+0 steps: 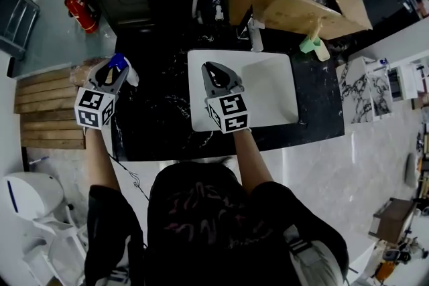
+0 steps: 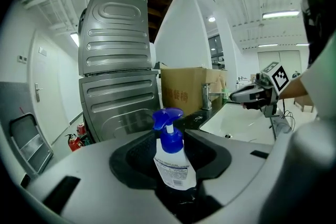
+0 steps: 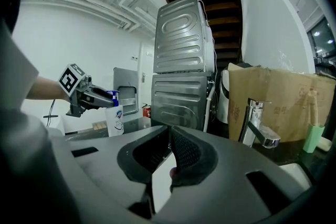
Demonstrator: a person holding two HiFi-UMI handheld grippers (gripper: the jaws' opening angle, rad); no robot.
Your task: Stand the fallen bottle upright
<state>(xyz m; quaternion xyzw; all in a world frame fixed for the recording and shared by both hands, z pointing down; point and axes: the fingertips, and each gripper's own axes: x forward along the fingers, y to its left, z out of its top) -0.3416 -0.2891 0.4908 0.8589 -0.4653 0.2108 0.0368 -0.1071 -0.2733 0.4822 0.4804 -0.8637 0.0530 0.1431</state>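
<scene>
Head view: the left gripper (image 1: 110,74) is at the bottle (image 1: 124,69), at the left edge of the counter (image 1: 161,124). The right gripper (image 1: 213,72) hangs over the sink (image 1: 268,77).

Left gripper view: the bottle stands upright between parted jaws, and the pads look clear of it.

Right gripper view: jaws are closed together with nothing between them.

Assessment: the bottle is probably light, stiff plastic with a smooth label and a top-heavy pump. Grip it mid-body, below the pump.
</scene>
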